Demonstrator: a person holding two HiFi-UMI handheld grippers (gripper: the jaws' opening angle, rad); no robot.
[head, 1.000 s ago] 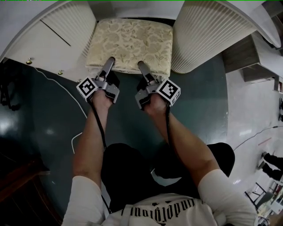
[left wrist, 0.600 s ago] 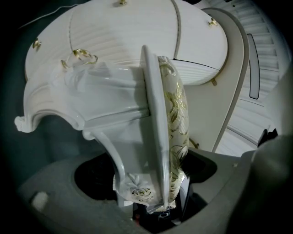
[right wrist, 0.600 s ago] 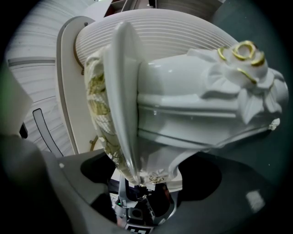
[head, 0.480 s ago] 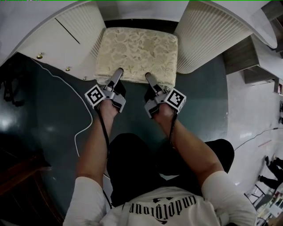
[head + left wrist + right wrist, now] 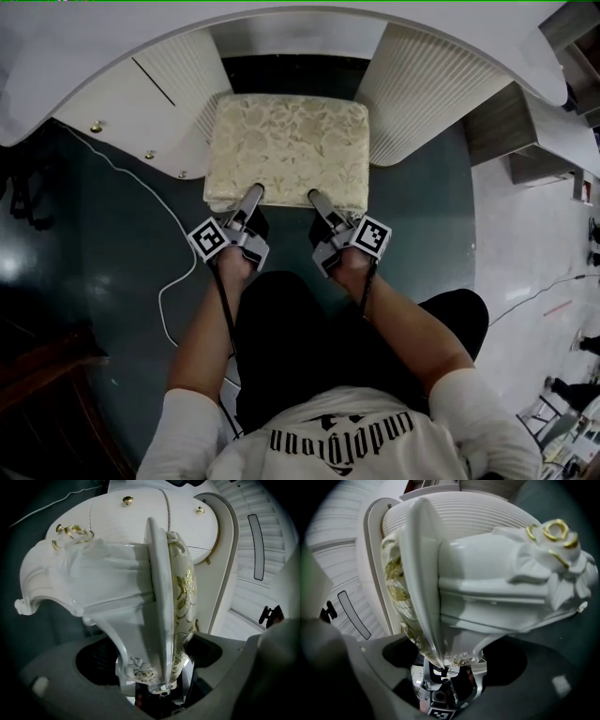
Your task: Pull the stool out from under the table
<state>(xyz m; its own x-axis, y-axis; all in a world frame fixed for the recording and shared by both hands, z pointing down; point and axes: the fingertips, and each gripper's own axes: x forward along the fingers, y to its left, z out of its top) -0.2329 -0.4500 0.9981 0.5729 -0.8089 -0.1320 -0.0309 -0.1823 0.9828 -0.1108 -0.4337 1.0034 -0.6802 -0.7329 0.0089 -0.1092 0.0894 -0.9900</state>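
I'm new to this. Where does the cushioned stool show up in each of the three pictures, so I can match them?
Head view: the stool is upper centre, cushion up, between the ribbed white table panels.
Left gripper view: its seat edge runs up the middle, cushion on the right.
Right gripper view: its seat edge stands left of centre, cushion on the left.
Shared landmark: the ribbed panels, upper right and top.

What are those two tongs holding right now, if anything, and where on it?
Both hold the stool. The left tongs and right tongs are clamped side by side on the near front edge of its cushioned seat.
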